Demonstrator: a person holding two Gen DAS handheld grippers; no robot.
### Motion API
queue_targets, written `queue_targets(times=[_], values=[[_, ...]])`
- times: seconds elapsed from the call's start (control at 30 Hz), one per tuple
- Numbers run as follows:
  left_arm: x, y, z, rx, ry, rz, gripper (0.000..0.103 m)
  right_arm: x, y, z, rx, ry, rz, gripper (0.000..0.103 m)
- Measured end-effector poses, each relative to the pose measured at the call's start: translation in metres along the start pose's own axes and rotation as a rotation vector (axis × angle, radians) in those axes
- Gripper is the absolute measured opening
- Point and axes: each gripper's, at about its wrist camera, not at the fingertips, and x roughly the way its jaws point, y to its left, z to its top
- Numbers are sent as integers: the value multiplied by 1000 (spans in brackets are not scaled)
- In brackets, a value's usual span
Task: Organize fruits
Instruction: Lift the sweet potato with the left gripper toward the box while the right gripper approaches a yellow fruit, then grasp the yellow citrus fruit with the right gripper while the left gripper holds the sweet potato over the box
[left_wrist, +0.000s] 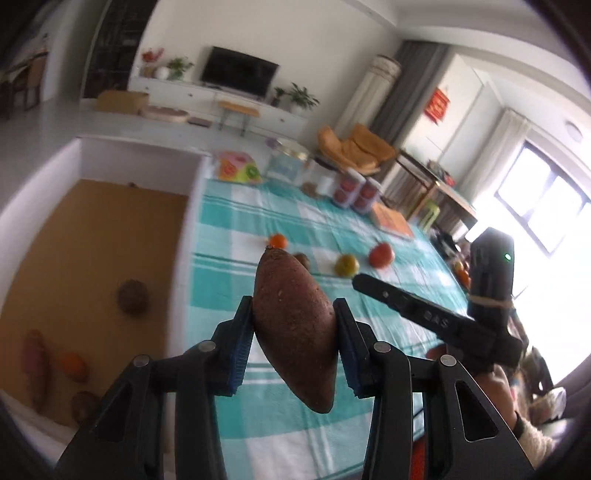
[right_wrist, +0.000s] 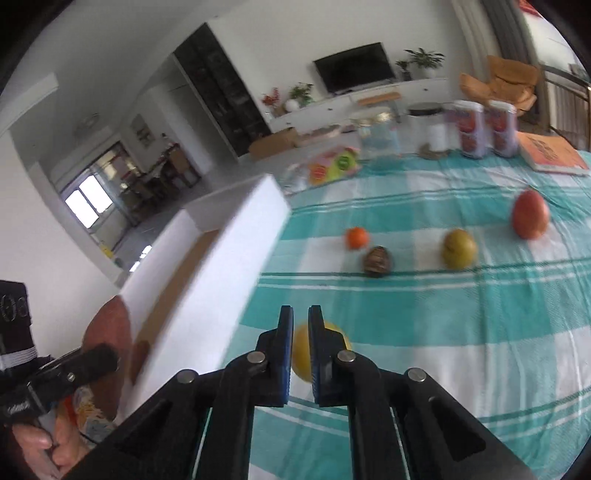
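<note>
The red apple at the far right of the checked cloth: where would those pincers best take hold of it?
Probably across the red apple at its widest middle, coming down from above. It stands alone on the tablecloth, apart from the yellow-green fruit, so both sides look free. The right gripper must open wider first.

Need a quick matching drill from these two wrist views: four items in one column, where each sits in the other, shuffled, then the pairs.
Items
1. sweet potato
2. red apple
3. coconut
4. orange book

Places
A. on the brown floor of the white box
B. far edge of the checked cloth, beside two cans
C. between the jaws of the left gripper, above the table
D. loose on the checked cloth, right of the yellow-green fruit

Pairs: 1-C, 2-D, 3-A, 4-B
</note>
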Motion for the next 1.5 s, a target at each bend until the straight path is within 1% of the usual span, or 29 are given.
queue_targets(times=[0.07, 0.1, 0.13, 0.2, 0.27, 0.3, 0.33, 0.37, 0.4, 0.47, 0.57, 0.63, 0.67, 0.7, 0.73, 0.77, 0.87, 0.93, 1.0, 1.1, 1.23, 1.27, 1.3, 1.33, 1.37, 1.4, 1.47, 1.5], values=[[-9, 32, 8, -43, -29, 93, 44, 24, 41, 4, -106, 32, 4, 9], [-10, 48, 8, -68, -29, 145, 44, 35, 49, 5, -126, 34, 4, 9], [-11, 63, 7, -96, -25, 179, 44, 43, 47, 6, -110, 31, 10, 9], [-15, 83, 1, -133, -29, 208, 44, 50, 26, 7, -29, 18, 23, 10], [-20, 90, -6, -134, -42, 236, 44, 50, -2, 5, 32, 26, -4, 17], [-19, 92, -9, -130, -48, 244, 44, 50, -15, 5, 60, 42, -17, 20], [-19, 95, -11, -133, -50, 249, 44, 51, -26, 3, 76, 71, -21, 24], [-16, 98, -12, -143, -49, 251, 44, 56, -31, -2, 71, 115, -27, 28], [-11, 101, -12, -153, -44, 249, 44, 62, -33, -7, 45, 156, -27, 34], [-3, 105, -11, -175, -32, 236, 44, 76, -26, -22, -30, 222, 0, 35], [5, 100, -9, -169, -29, 209, 44, 106, -17, -41, -80, 280, 1, 35], [7, 98, -8, -158, -25, 199, 44, 129, -9, -42, -107, 291, -21, 37], [7, 97, -8, -158, -23, 196, 44, 142, -5, -39, -123, 290, -34, 43], [8, 98, -8, -162, -21, 193, 44, 154, -2, -35, -135, 294, -44, 46], [9, 99, -8, -169, -18, 190, 44, 166, -1, -30, -136, 297, -62, 54], [8, 100, -9, -175, -15, 188, 44, 176, -3, -25, -128, 289, -69, 55], [7, 103, -13, -186, -4, 190, 44, 197, -14, -10, -44, 282, 4, 50], [6, 105, -15, -180, 6, 203, 44, 202, -15, -3, -39, 292, 23, 49], [5, 106, -16, -165, 17, 223, 44, 202, -14, -3, -36, 295, 42, 49], [6, 111, -17, -166, 31, 234, 44, 192, -15, -9, -16, 280, 61, 49], [12, 117, -14, -166, 50, 252, 44, 162, -22, -14, 26, 221, 65, 47], [14, 117, -14, -163, 57, 260, 44, 151, -22, -13, 32, 204, 67, 44], [15, 118, -13, -161, 64, 269, 44, 141, -20, -10, 33, 183, 72, 38], [15, 119, -13, -158, 71, 280, 44, 129, -16, -6, 31, 159, 85, 0], [15, 120, -13, -154, 77, 292, 44, 117, -9, 0, 25, 134, 106, 2], [16, 121, -14, -151, 84, 306, 44, 109, 0, 4, -7, 122, 118, 2], [17, 126, -17, -157, 101, 330, 44, 107, 16, 10, -87, 137, 82, 2], [16, 129, -19, -168, 106, 334, 44, 107, 14, 12, -82, 141, 73, 2]])
